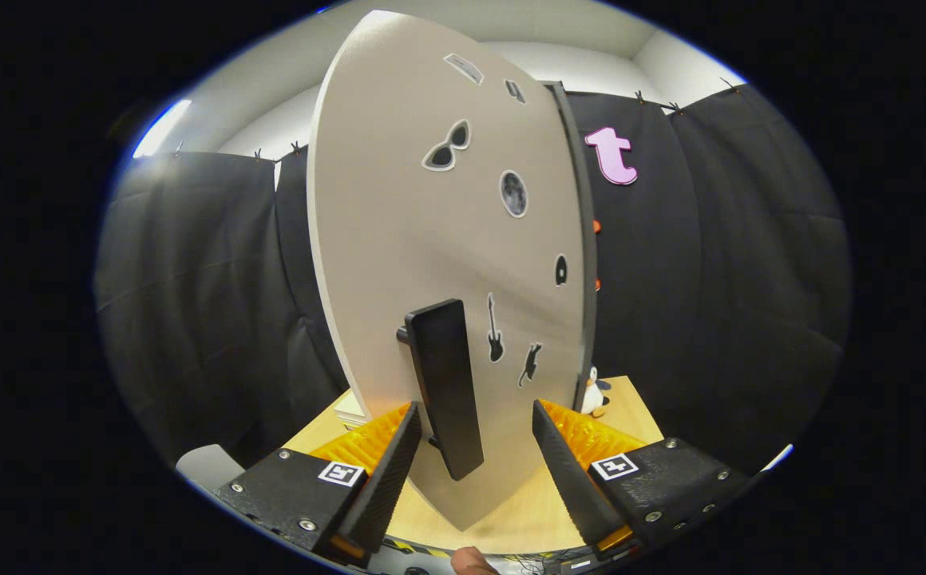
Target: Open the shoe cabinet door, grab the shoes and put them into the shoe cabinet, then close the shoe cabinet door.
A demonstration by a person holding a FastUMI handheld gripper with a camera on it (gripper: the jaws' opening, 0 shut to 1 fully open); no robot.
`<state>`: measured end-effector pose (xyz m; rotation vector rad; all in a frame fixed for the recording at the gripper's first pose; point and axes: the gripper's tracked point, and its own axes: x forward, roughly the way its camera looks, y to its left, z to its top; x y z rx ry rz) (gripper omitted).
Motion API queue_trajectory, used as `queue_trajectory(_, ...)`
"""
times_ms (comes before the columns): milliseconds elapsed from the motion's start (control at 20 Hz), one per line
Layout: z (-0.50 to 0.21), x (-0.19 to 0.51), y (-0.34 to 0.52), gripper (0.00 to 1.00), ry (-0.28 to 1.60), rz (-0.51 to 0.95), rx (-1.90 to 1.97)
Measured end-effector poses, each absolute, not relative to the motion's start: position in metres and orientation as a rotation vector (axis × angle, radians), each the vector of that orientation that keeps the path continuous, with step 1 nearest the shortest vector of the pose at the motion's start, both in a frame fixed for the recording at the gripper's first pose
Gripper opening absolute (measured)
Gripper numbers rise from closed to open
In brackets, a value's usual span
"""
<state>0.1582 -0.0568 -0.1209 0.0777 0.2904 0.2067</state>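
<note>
The tongs [475, 447] stand spread apart around the black handle [445, 383] of the shoe cabinet door [431, 239], which rises from the wooden surface [511, 511], apparently lined up to clamp the handle and swing the door

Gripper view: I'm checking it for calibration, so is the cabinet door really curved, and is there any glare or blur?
Gripper view: the fisheye bows the flat cabinet door into a curve; its black handle is sharp, between the open tool fingers; soft sheen low on the door, no harsh glare; a ceiling light is blown out.
</note>
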Motion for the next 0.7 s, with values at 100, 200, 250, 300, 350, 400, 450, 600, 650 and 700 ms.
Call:
queue_trajectory(100, -0.124, 0.167, -0.036, 0.90, 0.294, 0.195, 0.090)
queue_trajectory(200, -0.121, 0.181, -0.017, 0.90, 0.283, 0.177, 0.099)
queue_trajectory(250, -0.121, 0.188, -0.008, 0.90, 0.282, 0.175, 0.110)
queue_trajectory(300, -0.121, 0.194, 0.002, 0.91, 0.287, 0.180, 0.125)
queue_trajectory(350, -0.121, 0.198, 0.010, 0.92, 0.291, 0.180, 0.137)
queue_trajectory(400, -0.122, 0.201, 0.016, 0.92, 0.289, 0.175, 0.142)
queue_trajectory(450, -0.121, 0.205, 0.019, 0.92, 0.288, 0.169, 0.142)
queue_trajectory(600, -0.116, 0.221, 0.032, 0.92, 0.278, 0.159, 0.143)
queue_trajectory(650, -0.113, 0.226, 0.036, 0.92, 0.270, 0.158, 0.145)
queue_trajectory(700, -0.111, 0.232, 0.038, 0.92, 0.268, 0.156, 0.139)
